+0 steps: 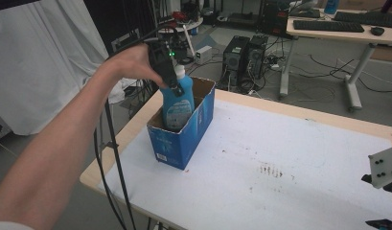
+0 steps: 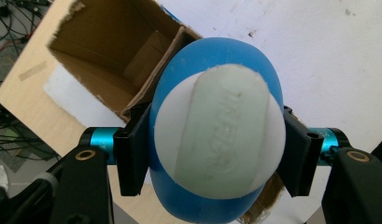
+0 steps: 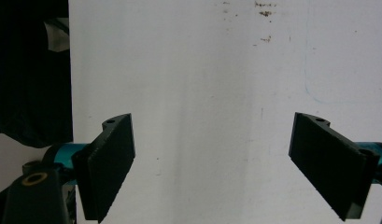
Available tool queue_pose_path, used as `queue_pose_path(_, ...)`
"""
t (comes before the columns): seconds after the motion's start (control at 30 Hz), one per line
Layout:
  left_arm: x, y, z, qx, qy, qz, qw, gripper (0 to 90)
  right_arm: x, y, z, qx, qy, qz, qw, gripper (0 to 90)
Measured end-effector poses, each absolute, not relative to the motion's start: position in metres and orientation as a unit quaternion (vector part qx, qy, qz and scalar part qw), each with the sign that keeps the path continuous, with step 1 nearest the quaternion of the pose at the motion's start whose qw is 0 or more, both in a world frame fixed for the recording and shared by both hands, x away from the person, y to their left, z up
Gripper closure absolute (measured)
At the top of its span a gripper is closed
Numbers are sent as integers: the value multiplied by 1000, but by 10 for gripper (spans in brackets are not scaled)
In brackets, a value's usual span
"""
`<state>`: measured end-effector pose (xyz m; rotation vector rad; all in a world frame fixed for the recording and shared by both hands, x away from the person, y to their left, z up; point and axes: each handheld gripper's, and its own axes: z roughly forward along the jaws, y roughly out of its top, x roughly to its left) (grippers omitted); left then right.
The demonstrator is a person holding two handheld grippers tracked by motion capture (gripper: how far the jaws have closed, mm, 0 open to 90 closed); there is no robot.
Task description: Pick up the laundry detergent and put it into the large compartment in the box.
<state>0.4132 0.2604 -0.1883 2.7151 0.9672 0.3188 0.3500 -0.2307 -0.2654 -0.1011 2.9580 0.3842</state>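
A blue bottle [image 1: 178, 103] with a pale cap [image 2: 220, 140] stands partly inside an open blue cardboard box [image 1: 191, 139] at the table's left end. My left gripper [image 1: 170, 85] is shut on the bottle's neck from above. In the left gripper view the two black jaws press on either side of the bottle [image 2: 216, 56], with the box's brown inside [image 2: 104, 51] below it. My right gripper [image 3: 212, 163] hovers over bare white table with its jaws wide open and nothing between them. Its grey plate [image 1: 384, 166] shows at the right edge of the high view.
The white table top [image 1: 280, 158] has a few dark specks [image 1: 271, 170] near the middle. Beyond the table's far edge stand computer towers [image 1: 245, 57] and a desk with a keyboard [image 1: 331, 26]. A white curtain [image 1: 35, 52] hangs at the left.
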Motion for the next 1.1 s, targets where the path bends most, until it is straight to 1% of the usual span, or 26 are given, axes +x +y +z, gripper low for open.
queue_pose_path(0.43,421,264,-240,938,315,90,113,371,351,-233,-272,-30,989,126,74,136)
queue_pose_path(0.53,421,265,-250,939,311,92,112,371,351,-232,-273,-30,989,125,73,136)
queue_pose_path(0.63,421,264,-258,943,306,85,101,371,352,-232,-273,-30,989,123,74,136)
queue_pose_path(0.8,422,265,-273,944,306,75,102,371,352,-232,-274,-28,989,123,73,136)
queue_pose_path(0.9,422,267,-275,942,307,80,113,371,352,-233,-275,-26,990,121,72,136)
queue_pose_path(1.1,424,265,-277,944,299,80,115,371,352,-232,-275,-28,990,121,72,136)
